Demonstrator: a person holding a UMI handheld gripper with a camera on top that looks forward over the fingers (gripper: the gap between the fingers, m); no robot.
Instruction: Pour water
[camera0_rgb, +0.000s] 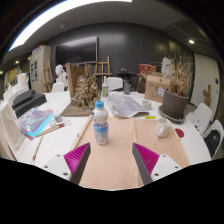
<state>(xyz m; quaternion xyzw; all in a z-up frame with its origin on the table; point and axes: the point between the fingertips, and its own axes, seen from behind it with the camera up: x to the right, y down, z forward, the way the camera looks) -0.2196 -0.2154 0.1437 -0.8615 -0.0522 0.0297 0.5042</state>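
Note:
A clear plastic water bottle (101, 122) with a blue cap and blue label stands upright on the tan table top (112, 160), ahead of my fingers and slightly toward the left one. My gripper (112, 164) is open, its two magenta pads (78, 162) spread wide with only bare table between them. A small white cup-like vessel (162, 127) sits further right on the table, beyond the right finger.
A plant in a dark pot (176, 100) stands at the far right. Papers and a colourful packet (38, 122) lie on the left. A brown dried-plant arrangement (86, 92) and boxes sit at the back. A red round object (180, 132) lies by the cup.

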